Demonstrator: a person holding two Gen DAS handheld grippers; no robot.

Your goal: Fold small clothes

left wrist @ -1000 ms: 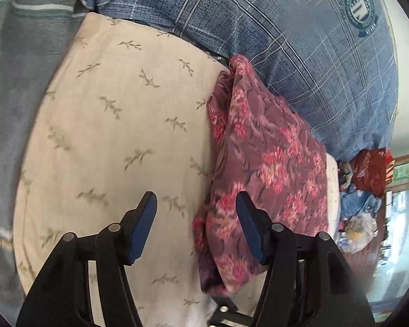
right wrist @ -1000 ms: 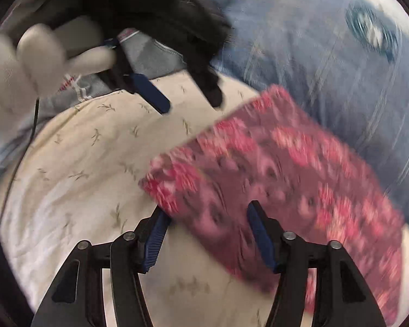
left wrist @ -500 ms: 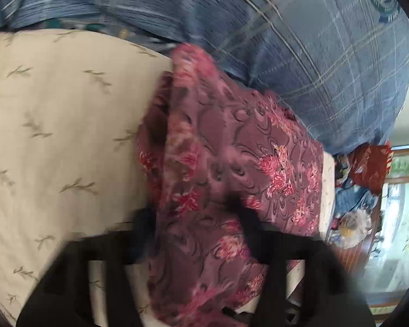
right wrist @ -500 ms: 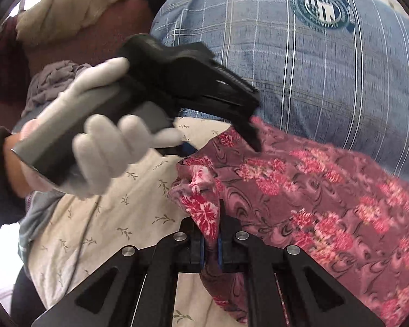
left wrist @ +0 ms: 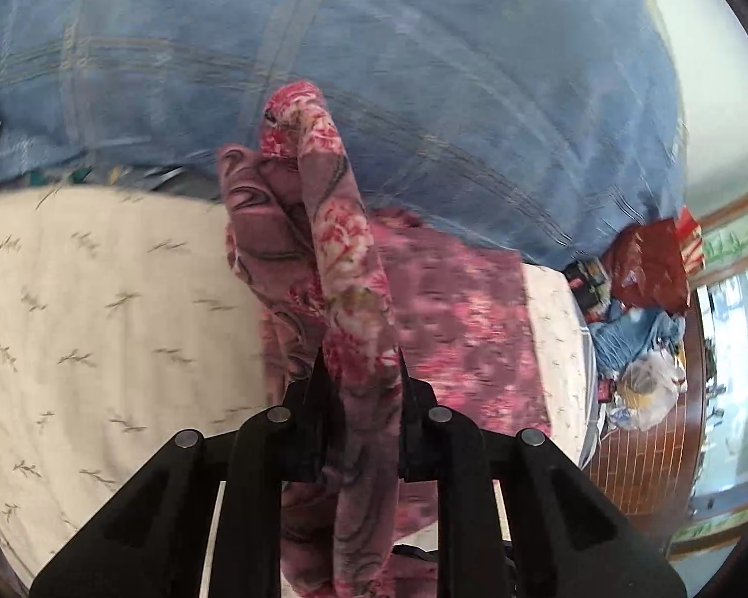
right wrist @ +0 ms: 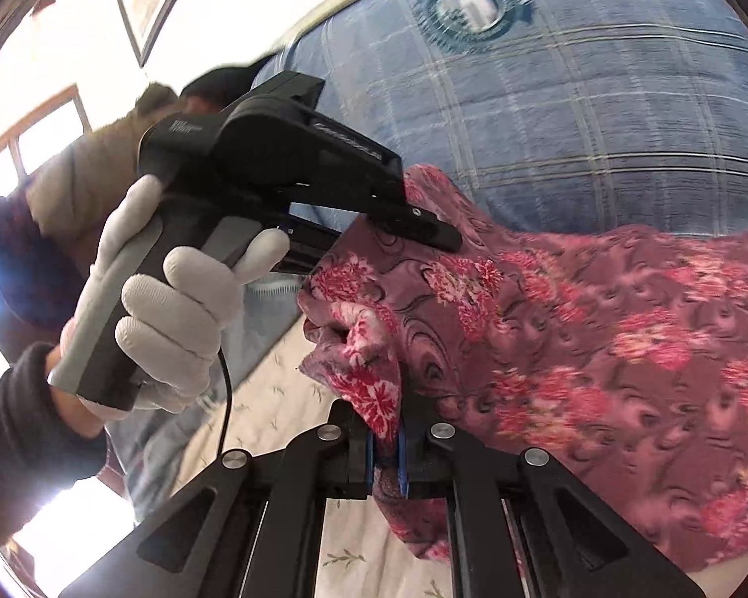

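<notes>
A maroon garment with pink and red flowers [left wrist: 454,329] lies on a cream sheet with small sprigs [left wrist: 99,309]. My left gripper [left wrist: 361,378] is shut on one edge of it, and a bunched fold stands up between the fingers. My right gripper [right wrist: 386,441] is shut on another corner of the same garment [right wrist: 573,339], lifted off the sheet. In the right wrist view the left gripper [right wrist: 414,222], held by a white-gloved hand [right wrist: 174,309], grips the cloth just beyond mine.
A big blue checked pillow [left wrist: 424,99] lies right behind the garment, also in the right wrist view [right wrist: 548,99]. The bed's right edge drops to a brick-patterned floor [left wrist: 638,453] with bags and clothes [left wrist: 643,299]. A window and framed picture are at the left.
Both grippers were open beside the garment a second ago. The right shut on a corner first, then the left shut on the edge; both have lifted the cloth.
</notes>
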